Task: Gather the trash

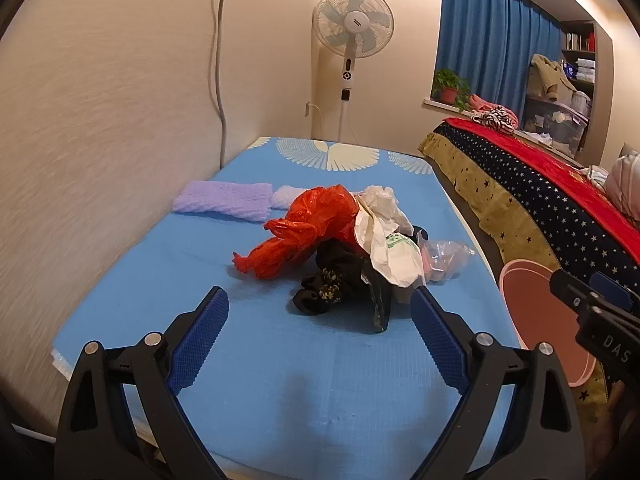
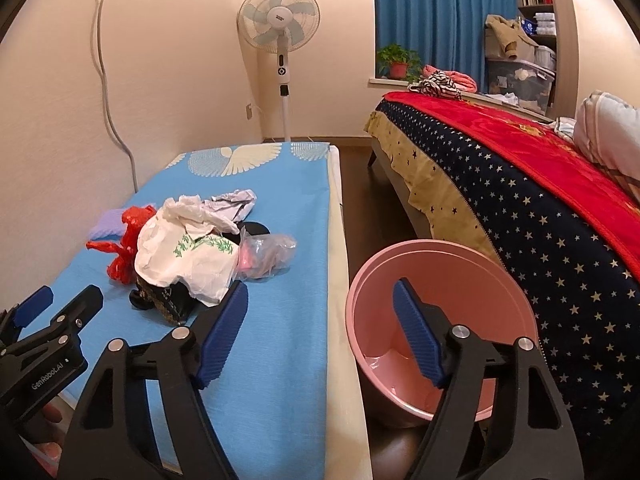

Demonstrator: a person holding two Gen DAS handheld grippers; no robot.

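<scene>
Leftmost, your wall (image 1: 100,140) runs tight along the far-left edge of the blue mat (image 1: 280,380), so you have no room on that side. A lilac foam sheet (image 1: 224,202) lies on the mat near the wall, well apart from your grippers. Your left gripper (image 1: 320,312) hangs over the near part of the mat with its jaws spread wide and nothing between them; bare mat surrounds it. Just beyond its tips sits the trash pile: a red plastic bag (image 1: 304,232) on the left, dark wrappers (image 1: 336,284) at the near side, white crumpled bags (image 2: 188,256) on top, and a clear bag (image 2: 266,254) on the right, close to the mat's right edge. Your right gripper (image 2: 320,316) straddles that edge, jaws partly open and holding nothing: its left finger is over the mat by the pile, its right finger is over the pink bin (image 2: 400,264). You have the bin on the floor in the narrow gap between mat and bed (image 2: 540,220), touching or nearly touching the star-patterned cover. Far back, a standing fan (image 2: 280,28) stands by the wall, and a potted plant (image 2: 398,62) sits before blue curtains (image 2: 440,12).
</scene>
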